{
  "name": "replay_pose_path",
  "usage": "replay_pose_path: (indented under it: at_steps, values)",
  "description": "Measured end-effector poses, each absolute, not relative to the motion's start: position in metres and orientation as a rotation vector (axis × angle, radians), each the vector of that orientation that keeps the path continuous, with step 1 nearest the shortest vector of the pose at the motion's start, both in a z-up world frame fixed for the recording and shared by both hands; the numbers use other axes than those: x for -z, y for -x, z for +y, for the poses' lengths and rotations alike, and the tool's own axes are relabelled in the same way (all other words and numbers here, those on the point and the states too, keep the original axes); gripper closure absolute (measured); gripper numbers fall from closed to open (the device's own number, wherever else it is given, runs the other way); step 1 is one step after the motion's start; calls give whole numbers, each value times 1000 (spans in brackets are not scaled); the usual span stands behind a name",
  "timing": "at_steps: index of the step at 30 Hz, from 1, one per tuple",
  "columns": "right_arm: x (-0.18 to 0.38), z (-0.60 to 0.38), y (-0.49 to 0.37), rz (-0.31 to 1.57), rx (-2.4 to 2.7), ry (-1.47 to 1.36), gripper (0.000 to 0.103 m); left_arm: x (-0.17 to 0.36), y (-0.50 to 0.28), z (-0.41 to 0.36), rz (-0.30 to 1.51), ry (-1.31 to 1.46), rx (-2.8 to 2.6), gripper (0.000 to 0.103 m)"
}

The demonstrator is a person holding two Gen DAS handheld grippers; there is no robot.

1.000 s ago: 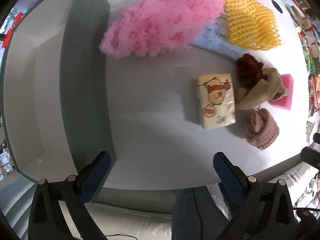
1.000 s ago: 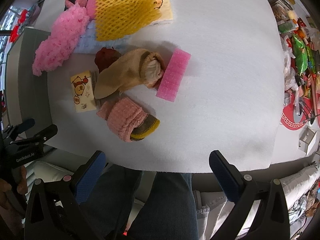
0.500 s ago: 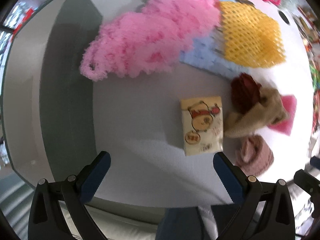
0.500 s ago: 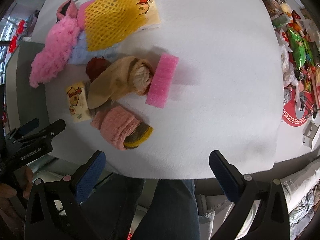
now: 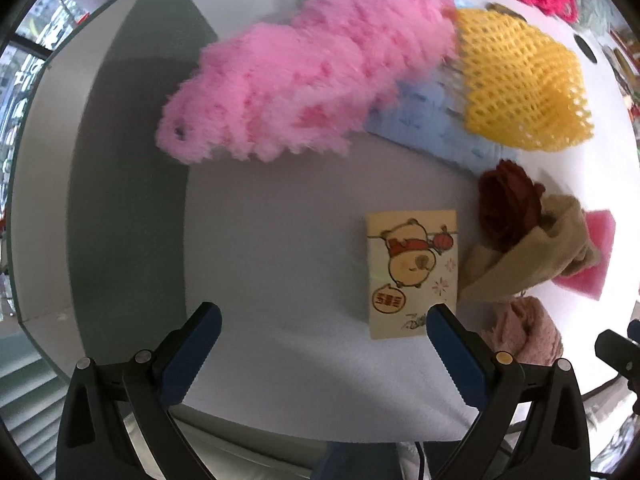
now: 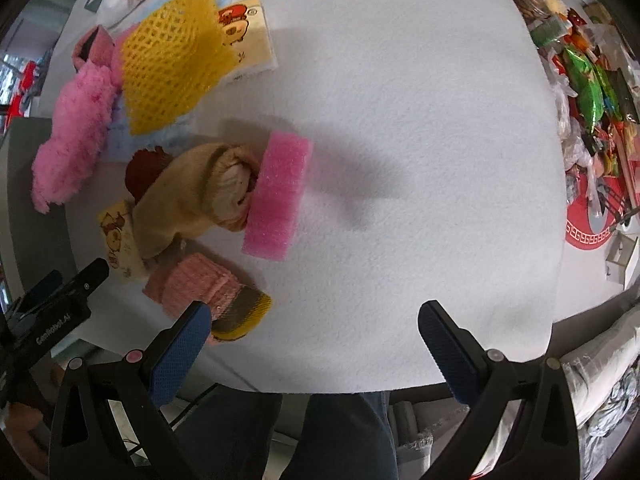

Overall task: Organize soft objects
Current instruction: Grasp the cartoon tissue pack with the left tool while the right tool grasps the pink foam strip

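Soft things lie on a white felt table point(image 6: 400, 140). A fluffy pink piece point(image 5: 304, 88) lies at the far left, a yellow foam net point(image 5: 516, 92) over a light blue cloth point(image 5: 428, 124). A cartoon tissue pack point(image 5: 412, 272) lies just ahead of my left gripper point(image 5: 320, 332), which is open and empty. A tan rolled cloth point(image 6: 192, 204), a dark red knit point(image 6: 144, 168), a pink sponge point(image 6: 280, 196) and a pink knit roll point(image 6: 200, 292) sit together. My right gripper point(image 6: 312, 328) is open and empty above the table's near edge.
A grey-walled white bin point(image 5: 100, 184) stands left of the table. A second cartoon pack point(image 6: 244, 40) lies under the yellow net. Snack packets and clutter point(image 6: 592, 92) line the right edge. The person's legs point(image 6: 320, 436) are below the near edge.
Both grippers have moved forward and closer to the table. The tissue pack now sits nearer the left gripper's right finger; the soft pile looms larger in the right view.
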State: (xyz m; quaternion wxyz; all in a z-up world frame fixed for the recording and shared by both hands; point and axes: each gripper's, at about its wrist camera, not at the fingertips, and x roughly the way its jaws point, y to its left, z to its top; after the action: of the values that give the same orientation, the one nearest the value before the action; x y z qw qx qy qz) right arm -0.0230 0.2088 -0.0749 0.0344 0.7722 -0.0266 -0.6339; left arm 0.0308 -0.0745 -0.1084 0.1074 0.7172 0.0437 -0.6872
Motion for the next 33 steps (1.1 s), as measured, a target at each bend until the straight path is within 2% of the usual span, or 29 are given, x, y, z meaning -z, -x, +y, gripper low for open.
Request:
replay_pose_path:
  at_steps: [9,16,24,26,28,33]
  values:
    - [86,203,27,-84,1949,-2365,0,150,-17,-53,204,-2101,2041,0]
    - [94,199,36,-86,1977,-2372,0,173,-13,-48,108,-2098,1968,0]
    - [127,187,64,119,2026,-2402,0,184,-14,-74,216,-2068,1940,0]
    - [130,204,71,65,2063,-2438,0,186,-14,-69,194,-2052,1949,0]
    - [133,216,74,-70,2043,-2452,0,184,-18,-72,187,-2038,1963,0]
    - [131,208,86,-59,2076,-2337,0,182,-47,-89,328,-2017,1983,0]
